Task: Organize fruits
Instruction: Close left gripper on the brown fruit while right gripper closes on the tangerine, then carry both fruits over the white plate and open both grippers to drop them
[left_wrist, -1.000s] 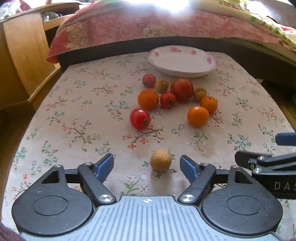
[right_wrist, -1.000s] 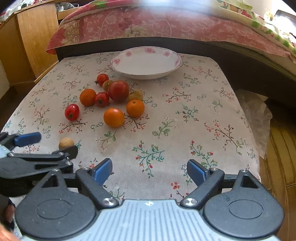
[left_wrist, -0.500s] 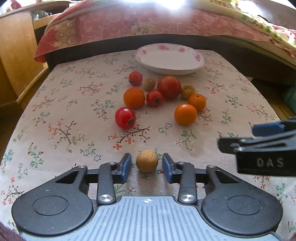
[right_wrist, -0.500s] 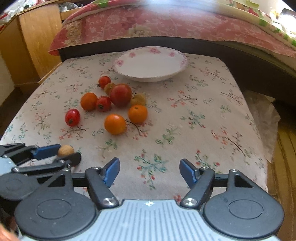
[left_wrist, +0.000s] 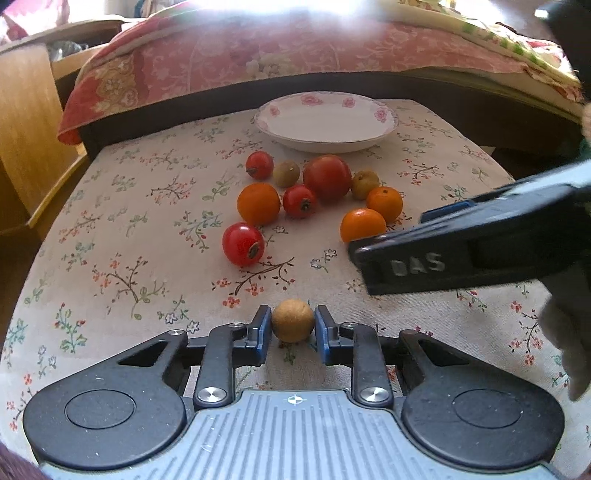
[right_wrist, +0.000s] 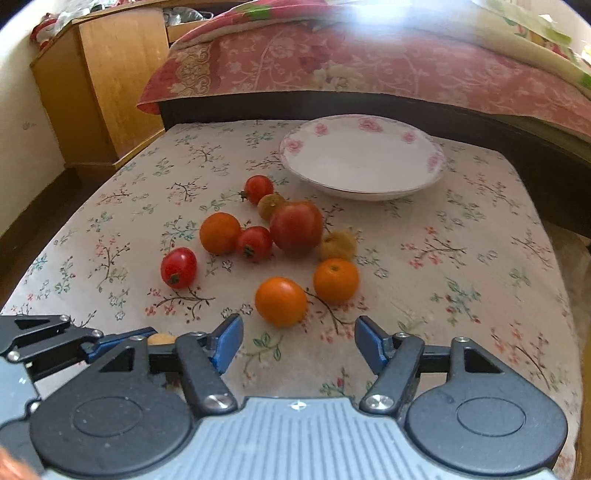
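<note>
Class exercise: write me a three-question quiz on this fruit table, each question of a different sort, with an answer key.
1. True or false: the plate already holds fruit.
2. How many orange fruits lie on the tablecloth?
3. The left gripper grips: A) a red tomato, B) the small tan fruit, C) nothing.

Key
1. False; it is bare.
2. Three: one by the tomatoes, one before the right gripper, whose jaws are closing with nothing between them, and one beside it.
3. B.
</note>
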